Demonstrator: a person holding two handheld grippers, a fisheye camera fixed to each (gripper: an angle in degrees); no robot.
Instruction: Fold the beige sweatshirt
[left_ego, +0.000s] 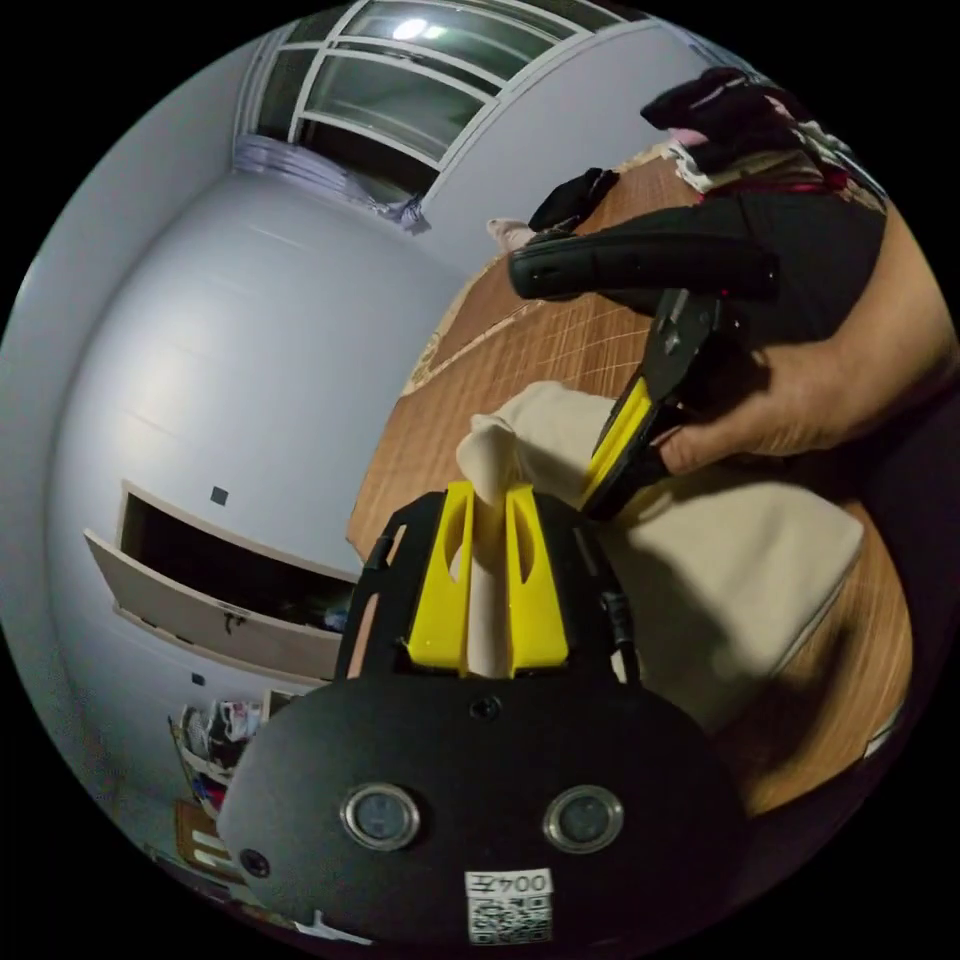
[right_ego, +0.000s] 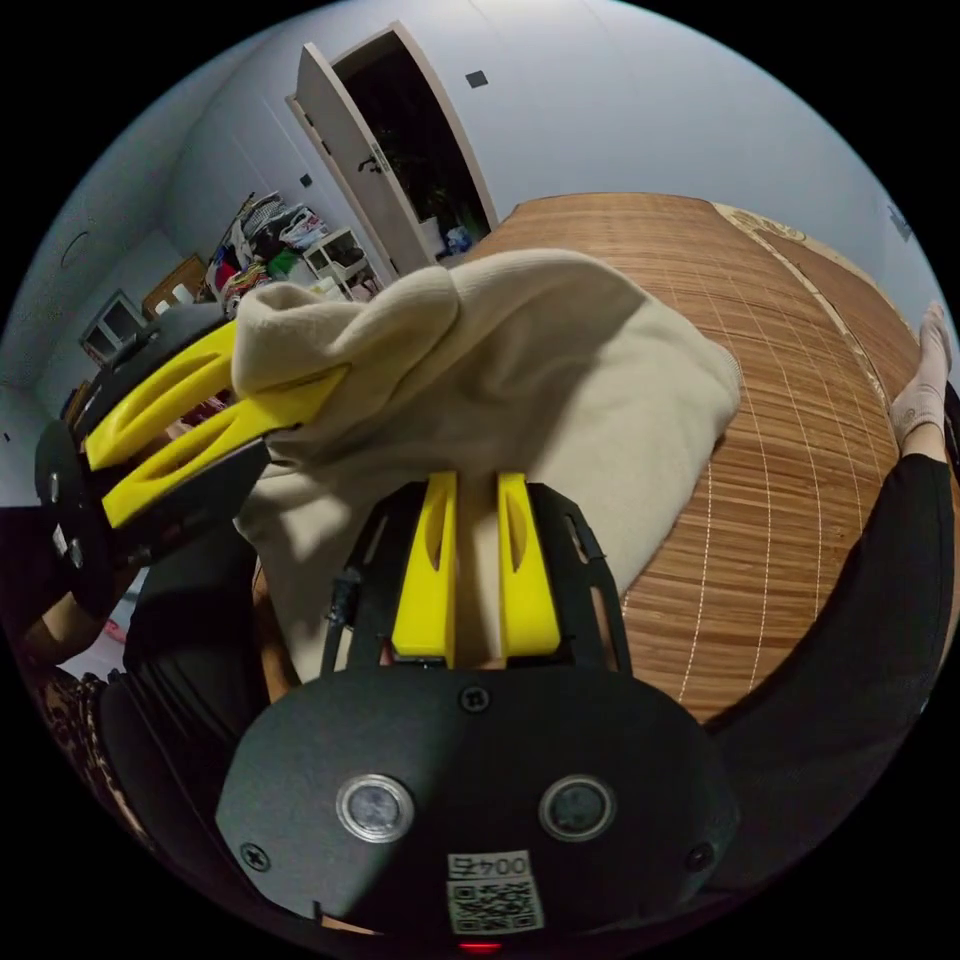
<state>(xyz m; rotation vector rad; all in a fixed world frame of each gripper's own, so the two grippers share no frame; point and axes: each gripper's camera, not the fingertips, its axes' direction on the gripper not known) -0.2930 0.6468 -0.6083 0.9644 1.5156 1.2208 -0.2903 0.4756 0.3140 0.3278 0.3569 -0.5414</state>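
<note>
Left gripper (left_ego: 489, 500): its two yellow fingers (left_ego: 448, 580) stand narrow, with a bunched fold of the beige sweatshirt (left_ego: 730, 570) pinched between them. The cloth fills the gap along the length of the fingers and pokes out past their tips as a rounded knob. In the right gripper view the same gripper (right_ego: 290, 395) enters from the side, its fingers (right_ego: 170, 385) close together with a fold of the sweatshirt (right_ego: 560, 360) clamped at the tips.

Right gripper (right_ego: 478, 485): its yellow fingers (right_ego: 428, 570) are also narrow, and beige cloth occupies the slot between them, both fingers pressing on it. In the left gripper view this gripper (left_ego: 598, 490) shows at an angle beside the left fingers, its tips sunk into the sweatshirt, with the person's hand (left_ego: 800, 400) around its black handle.

Sweatshirt: it lies bunched on a woven bamboo mat (right_ego: 790, 450), ahead of and around both sets of fingertips; the part between the two grippers is raised off the mat in a hump.

Beyond the fingertips: a pale wall, an open door (right_ego: 350, 150), and the person's dark-clad leg with a sock (right_ego: 925, 385) resting on the mat.
</note>
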